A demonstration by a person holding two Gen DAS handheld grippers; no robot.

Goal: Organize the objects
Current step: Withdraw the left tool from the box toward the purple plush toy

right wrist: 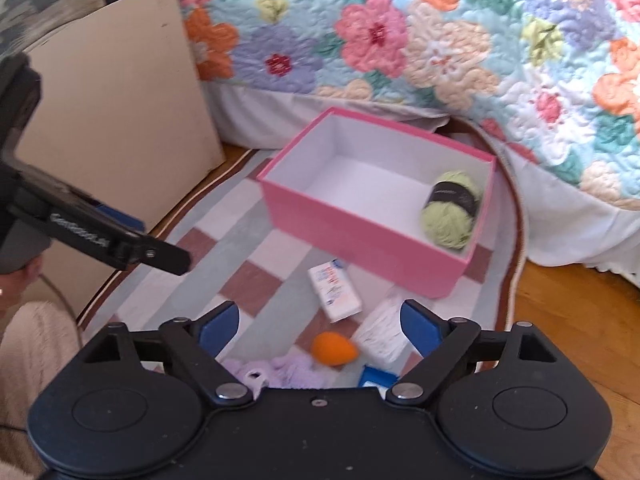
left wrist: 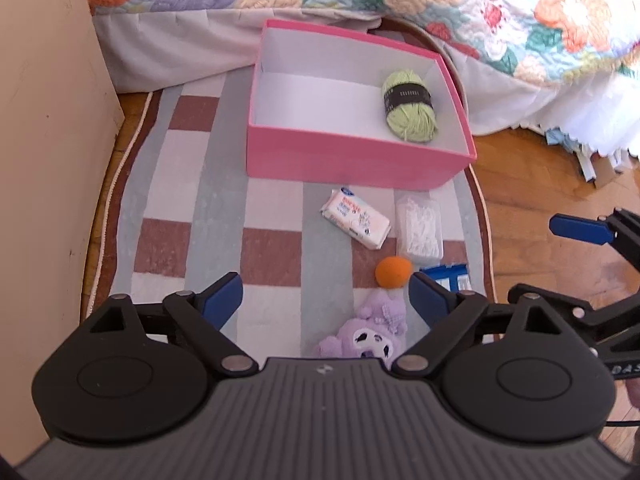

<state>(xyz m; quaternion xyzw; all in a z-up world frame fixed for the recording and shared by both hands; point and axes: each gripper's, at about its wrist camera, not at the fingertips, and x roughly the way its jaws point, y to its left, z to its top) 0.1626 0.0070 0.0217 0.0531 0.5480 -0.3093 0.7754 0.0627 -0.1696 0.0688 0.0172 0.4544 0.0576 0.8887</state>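
Note:
A pink box [left wrist: 344, 160] [right wrist: 360, 246] stands on a checked rug, with a green yarn ball [left wrist: 408, 106] [right wrist: 450, 210] in its right end. In front of the box lie a white tissue pack [left wrist: 356, 216] [right wrist: 335, 290], a clear box of white picks [left wrist: 419, 226] [right wrist: 380, 332], an orange ball [left wrist: 393, 273] [right wrist: 334, 349], a blue packet [left wrist: 448, 276] [right wrist: 376, 378] and a purple plush toy [left wrist: 368, 332] [right wrist: 280, 372]. My left gripper [left wrist: 326, 300] is open above the plush and ball, holding nothing. My right gripper [right wrist: 320, 324] is open too, empty, over the same items.
A bed with a flowered quilt [left wrist: 440, 4] [right wrist: 400, 40] rises behind the box. A beige cabinet side [left wrist: 44, 140] [right wrist: 120, 120] stands at the left. Wooden floor [left wrist: 540, 168] borders the rug [left wrist: 180, 208] on the right. The other gripper shows at each view's edge.

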